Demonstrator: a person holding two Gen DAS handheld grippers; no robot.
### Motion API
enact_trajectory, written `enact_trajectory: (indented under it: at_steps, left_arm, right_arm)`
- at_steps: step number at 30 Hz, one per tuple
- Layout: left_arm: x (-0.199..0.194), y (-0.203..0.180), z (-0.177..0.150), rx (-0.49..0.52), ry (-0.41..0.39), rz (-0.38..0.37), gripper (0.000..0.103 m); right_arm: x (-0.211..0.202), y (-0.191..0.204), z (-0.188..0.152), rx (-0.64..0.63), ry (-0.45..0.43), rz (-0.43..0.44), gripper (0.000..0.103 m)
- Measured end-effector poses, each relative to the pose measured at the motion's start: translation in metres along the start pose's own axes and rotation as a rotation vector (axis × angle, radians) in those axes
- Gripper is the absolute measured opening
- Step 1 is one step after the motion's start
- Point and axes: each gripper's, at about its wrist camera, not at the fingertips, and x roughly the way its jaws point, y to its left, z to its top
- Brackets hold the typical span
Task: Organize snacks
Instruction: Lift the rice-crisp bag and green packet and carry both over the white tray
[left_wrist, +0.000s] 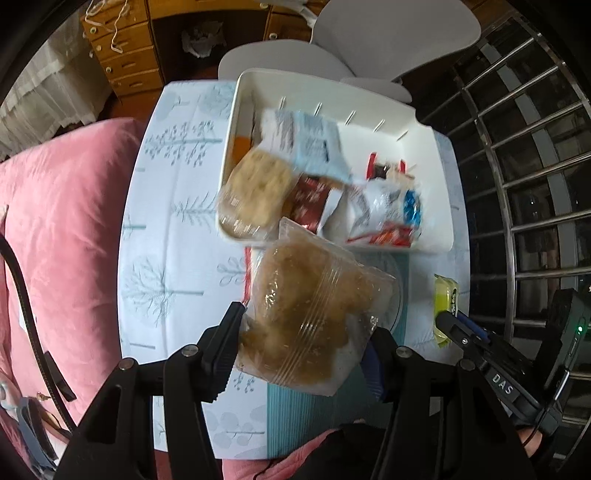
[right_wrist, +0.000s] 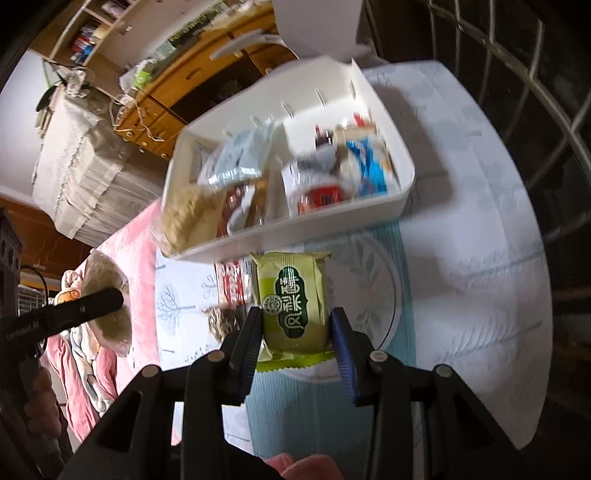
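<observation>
My left gripper (left_wrist: 304, 325) is shut on a clear bag of brown pastries (left_wrist: 314, 306), held above the table just in front of the white bin (left_wrist: 424, 122). My right gripper (right_wrist: 295, 314) is shut on a green wrapped cake (right_wrist: 291, 295), also lifted in front of the white bin (right_wrist: 369, 218). A divider splits the bin. Its left part holds a round cracker pack (left_wrist: 255, 192), a pale blue packet and a red one. Its right part holds white, blue and red packets (left_wrist: 391, 210). In the left wrist view the right gripper (left_wrist: 454, 328) and its green cake (left_wrist: 445, 295) show at the right.
The table has a white tree-print cloth (left_wrist: 177, 206) and a teal placemat (right_wrist: 314, 406). A red-and-white packet (right_wrist: 232, 284) and a small brown snack (right_wrist: 221, 321) lie before the bin. Pink bedding (left_wrist: 62, 221) is to the left, a metal window grille (left_wrist: 517, 184) to the right, and a white chair (left_wrist: 388, 37) behind.
</observation>
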Motion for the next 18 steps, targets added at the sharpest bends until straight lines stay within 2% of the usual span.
enact_trajectory:
  at_steps: [5, 10, 18]
  left_arm:
    - [-0.004, -0.024, 0.018, 0.012, -0.027, 0.012, 0.056]
    - [-0.002, -0.045, 0.037, 0.027, -0.046, 0.014, 0.056]
    - [0.019, -0.066, 0.070, 0.040, -0.082, -0.041, 0.056]
  right_arm:
    - [-0.012, -0.012, 0.020, -0.028, -0.058, 0.030, 0.037]
    - [-0.013, -0.020, 0.037, -0.077, -0.108, 0.021, 0.037]
    - [0.006, -0.035, 0.059, -0.123, -0.180, 0.035, 0.037]
